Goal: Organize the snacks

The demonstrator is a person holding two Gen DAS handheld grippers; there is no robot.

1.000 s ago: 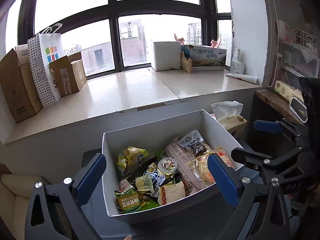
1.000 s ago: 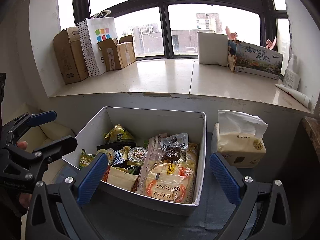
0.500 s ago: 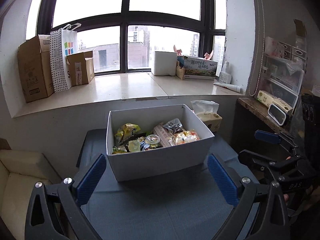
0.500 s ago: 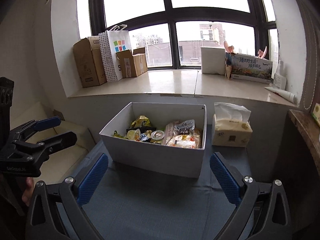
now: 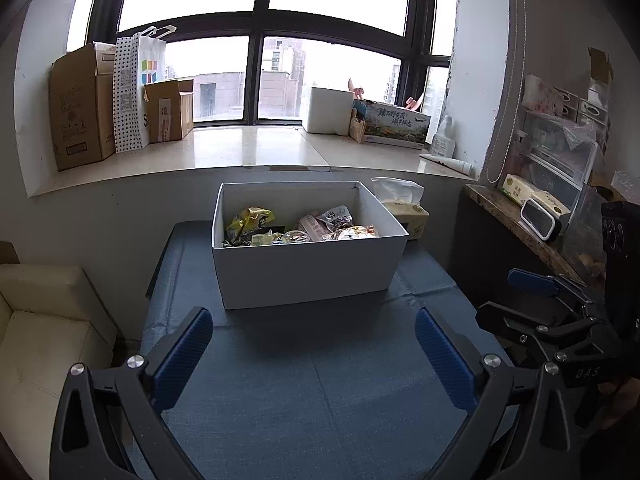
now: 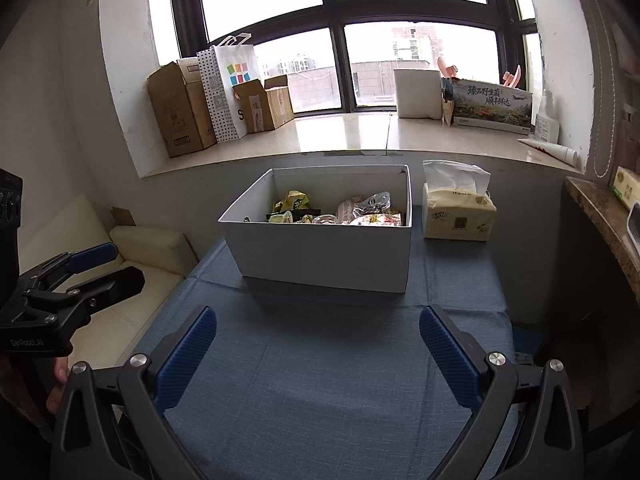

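Note:
A white open box stands at the far end of the blue-cloth table. It holds several snack packets, among them a yellow bag. My left gripper is open and empty, well back from the box over the cloth. My right gripper is open and empty, also well back. Each gripper shows at the edge of the other's view: the right one, the left one.
A tissue pack stands right of the box. A cream sofa is to the left, a dark side shelf to the right. Cardboard boxes and a paper bag stand on the window sill.
Both grippers have pulled back and away from the box, which now looks smaller and farther. Both stay open and empty.

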